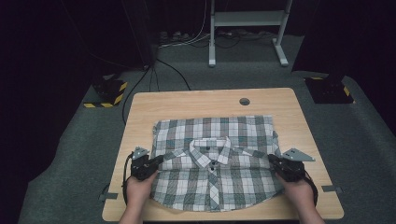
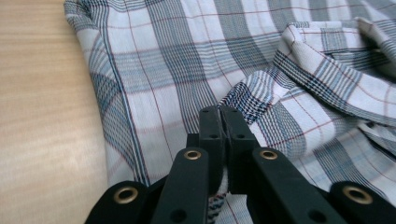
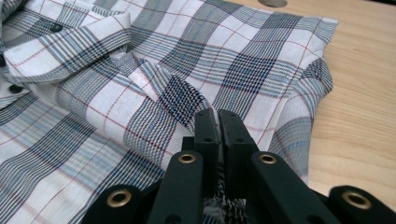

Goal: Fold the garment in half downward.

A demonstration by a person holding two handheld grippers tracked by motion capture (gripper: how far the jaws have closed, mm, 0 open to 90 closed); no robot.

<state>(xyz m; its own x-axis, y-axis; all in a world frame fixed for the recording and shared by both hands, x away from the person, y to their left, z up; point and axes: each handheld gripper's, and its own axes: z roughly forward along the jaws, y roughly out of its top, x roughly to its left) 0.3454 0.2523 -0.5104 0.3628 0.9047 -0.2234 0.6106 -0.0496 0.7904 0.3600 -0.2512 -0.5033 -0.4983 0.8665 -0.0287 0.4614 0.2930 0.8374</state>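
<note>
Dark room, wooden table (image 1: 280, 100). Plaid shirt (image 1: 215, 158) lies on the near half, collar away from me, long axis near-to-far. Left tongs (image 2: 219, 112) pinch a fold at its left edge; right tongs (image 3: 217, 114) pinch the right edge. Risk: thin pinches slipping, or uneven lifting skewing the fold.
</note>
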